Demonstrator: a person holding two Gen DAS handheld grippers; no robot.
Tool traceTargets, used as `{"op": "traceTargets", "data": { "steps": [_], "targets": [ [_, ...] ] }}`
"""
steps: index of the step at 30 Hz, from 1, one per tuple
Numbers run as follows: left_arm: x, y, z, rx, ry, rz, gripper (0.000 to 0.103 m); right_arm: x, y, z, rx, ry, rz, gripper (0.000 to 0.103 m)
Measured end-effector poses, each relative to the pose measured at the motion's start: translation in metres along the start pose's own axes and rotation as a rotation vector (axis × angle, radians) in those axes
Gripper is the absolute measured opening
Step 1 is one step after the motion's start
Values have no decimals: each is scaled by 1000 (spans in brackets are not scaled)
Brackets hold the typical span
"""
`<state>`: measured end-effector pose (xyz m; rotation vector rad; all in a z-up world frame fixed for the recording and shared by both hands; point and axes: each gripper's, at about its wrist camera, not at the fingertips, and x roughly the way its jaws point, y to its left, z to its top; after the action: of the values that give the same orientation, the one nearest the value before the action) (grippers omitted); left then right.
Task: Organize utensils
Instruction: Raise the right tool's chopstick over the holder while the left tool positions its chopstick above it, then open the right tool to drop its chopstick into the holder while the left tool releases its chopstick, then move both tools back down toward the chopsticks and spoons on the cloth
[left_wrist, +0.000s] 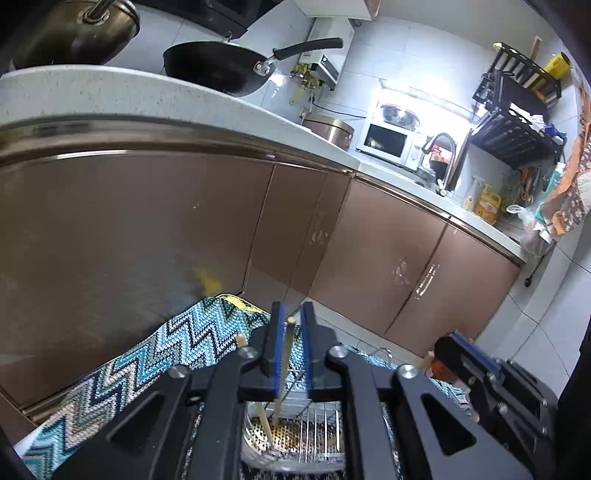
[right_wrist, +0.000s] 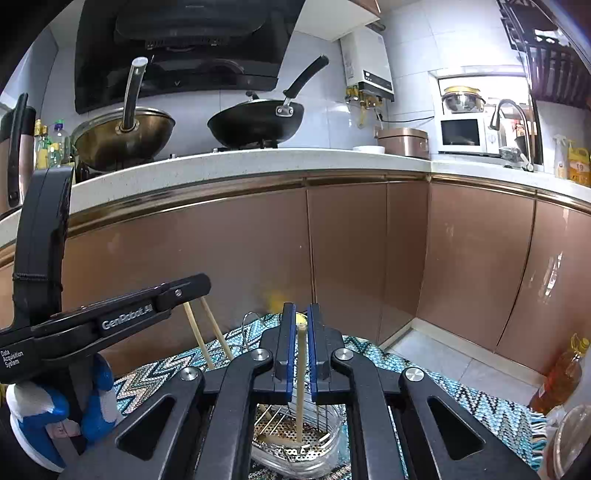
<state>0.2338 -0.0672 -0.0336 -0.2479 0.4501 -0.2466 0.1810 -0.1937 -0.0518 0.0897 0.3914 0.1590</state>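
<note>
My left gripper (left_wrist: 291, 319) has its blue-padded jaws narrowly apart around a wooden chopstick (left_wrist: 285, 365) that stands upright, its lower end in a metal utensil drainer basket (left_wrist: 295, 432). A second chopstick (left_wrist: 255, 391) leans beside it in the basket. My right gripper (right_wrist: 301, 314) has its jaws close around a pale wooden utensil (right_wrist: 301, 376), also standing in the basket (right_wrist: 295, 439). The left gripper (right_wrist: 192, 288) shows in the right wrist view over two chopsticks (right_wrist: 210, 336). I cannot tell whether either jaw pair presses its stick.
The basket sits on a teal zigzag mat (left_wrist: 147, 354) on the floor, before brown cabinet doors (right_wrist: 369, 258). Above is a white counter (right_wrist: 258, 162) with a black wok (right_wrist: 258, 122), a brass pot (right_wrist: 122, 136) and a microwave (right_wrist: 465, 134). An oil bottle (right_wrist: 557, 376) stands at right.
</note>
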Motion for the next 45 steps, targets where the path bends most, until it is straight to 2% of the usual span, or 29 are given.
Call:
{"op": "traceTargets", "data": {
  "steps": [2,4,9,18,26,36,45],
  "targets": [
    [-19,1,6,21,-8,-14,26,-12,1,6,-3,-12,-2,15],
    [-40,2,13,47,-19,-4,30,-27,3,14,-14,-31,-6,16],
    [-96,17,19,65,-13,14,32,-74,5,27,-7,-43,-8,19],
    [-162,54,-11,60,65,39,32,-146,6,8,29,56,-43,27],
    [-189,77,-44,48,184,-6,32,-184,1,-22,94,158,-84,29],
    [-208,91,-63,49,232,-16,32,-199,4,-49,126,217,-92,29],
    [-205,89,-71,53,283,-38,32,-199,7,-60,126,258,-87,29]
  ]
}}
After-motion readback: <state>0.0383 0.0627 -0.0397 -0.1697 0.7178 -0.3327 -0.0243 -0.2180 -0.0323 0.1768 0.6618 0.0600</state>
